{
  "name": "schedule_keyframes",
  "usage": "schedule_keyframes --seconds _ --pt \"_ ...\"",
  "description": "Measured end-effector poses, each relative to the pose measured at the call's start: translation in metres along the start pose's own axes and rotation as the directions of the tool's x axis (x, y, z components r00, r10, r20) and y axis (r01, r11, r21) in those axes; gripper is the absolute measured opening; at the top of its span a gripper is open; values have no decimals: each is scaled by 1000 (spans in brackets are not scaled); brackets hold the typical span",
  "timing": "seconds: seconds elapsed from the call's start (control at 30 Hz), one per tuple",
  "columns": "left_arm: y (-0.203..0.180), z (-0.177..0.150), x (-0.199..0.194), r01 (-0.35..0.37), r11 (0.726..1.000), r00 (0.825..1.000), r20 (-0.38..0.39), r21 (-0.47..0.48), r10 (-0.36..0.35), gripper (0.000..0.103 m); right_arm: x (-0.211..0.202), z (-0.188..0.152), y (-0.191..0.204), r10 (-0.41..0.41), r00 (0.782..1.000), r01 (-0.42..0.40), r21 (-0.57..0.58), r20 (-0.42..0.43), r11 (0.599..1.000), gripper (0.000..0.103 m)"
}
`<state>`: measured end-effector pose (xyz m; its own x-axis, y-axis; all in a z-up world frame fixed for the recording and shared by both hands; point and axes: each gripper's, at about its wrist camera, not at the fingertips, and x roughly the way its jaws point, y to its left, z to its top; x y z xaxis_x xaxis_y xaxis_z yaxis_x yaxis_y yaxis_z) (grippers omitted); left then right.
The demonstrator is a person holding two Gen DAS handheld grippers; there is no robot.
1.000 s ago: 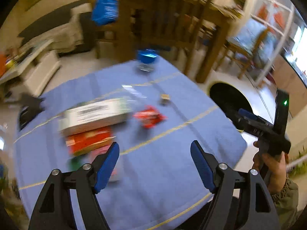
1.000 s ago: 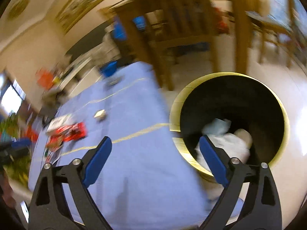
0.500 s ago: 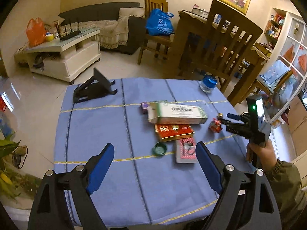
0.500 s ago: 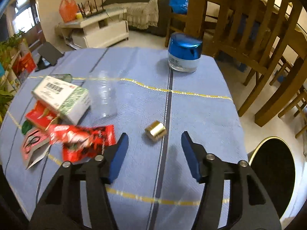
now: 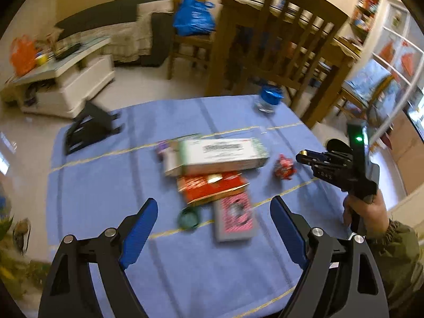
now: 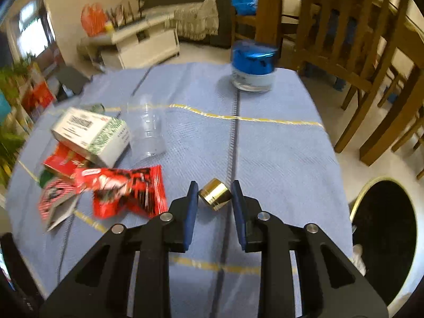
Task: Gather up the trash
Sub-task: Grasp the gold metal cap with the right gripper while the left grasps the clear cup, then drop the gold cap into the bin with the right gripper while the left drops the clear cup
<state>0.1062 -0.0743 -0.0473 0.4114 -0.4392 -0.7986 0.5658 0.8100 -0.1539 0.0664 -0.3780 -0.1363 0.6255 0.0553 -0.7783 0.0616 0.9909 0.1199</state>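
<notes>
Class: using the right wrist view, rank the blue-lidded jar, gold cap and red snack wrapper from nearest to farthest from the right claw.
1. gold cap, between the fingertips.
2. red snack wrapper, just left.
3. blue-lidded jar, at the table's far edge.

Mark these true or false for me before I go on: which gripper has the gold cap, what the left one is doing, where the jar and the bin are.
1. The right gripper has its jaws around the gold cap. True; they have just been closing on it.
2. The left gripper holds the green bottle cap. False: its jaws stand wide open and empty above the tablecloth.
3. The blue-lidded jar lies on its side. False: it stands upright near the far table edge.
4. The black bin sits on the floor beside the table. True.
5. The red snack wrapper is inside the bin. False: it lies on the tablecloth.
</notes>
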Motion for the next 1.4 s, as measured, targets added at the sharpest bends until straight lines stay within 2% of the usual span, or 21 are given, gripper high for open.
schedule_keyframes --seconds 0.13,0.23,0.37,0.43,0.5,0.6,0.67,0.73,0.8,0.83,1.03,1.2,1.4 --pt "-41 28 31 29 993 1000 -5 112 -28 84 -33 -22 -29 61 996 -66 86 58 994 26" --pt "-72 47 60 41 974 999 -5 222 -41 84 -59 -47 -52 81 992 -95 145 100 985 26" --pt "-102 67 106 -49 920 999 25 389 42 84 -81 -76 -75 96 987 -121 211 126 970 26" --pt "-108 74 124 -56 899 998 29 434 49 84 -85 -88 -88 114 984 -146 253 135 956 26" --pt "-111 81 142 2 887 1000 -22 461 9 84 -88 -100 -100 117 984 -152 288 136 946 26" --pt "-114 81 160 32 863 998 -66 504 1 84 -87 -111 -108 118 984 -155 311 133 938 26" --pt "-116 80 173 11 853 997 -74 522 32 84 -86 -115 -112 128 981 -168 324 143 931 26" --pt "-114 82 183 10 861 993 -103 509 49 75 -86 -114 -111 129 981 -172 328 148 929 26" --pt "-111 84 193 54 879 987 -157 474 24 50 -84 -112 -107 132 980 -176 328 152 928 26" --pt "-109 84 196 61 884 985 -169 463 20 49 -83 -110 -105 133 979 -177 324 152 929 26" --pt "-102 86 178 4 905 996 -82 425 34 49 -86 -108 -105 126 976 -179 330 175 927 26" --pt "-93 99 144 55 949 998 -32 310 -47 49 -102 -108 -114 100 972 -170 348 211 922 26" --pt "-129 96 116 134 935 990 -12 328 -137 49 -122 -112 -155 0 972 -105 434 236 895 26"
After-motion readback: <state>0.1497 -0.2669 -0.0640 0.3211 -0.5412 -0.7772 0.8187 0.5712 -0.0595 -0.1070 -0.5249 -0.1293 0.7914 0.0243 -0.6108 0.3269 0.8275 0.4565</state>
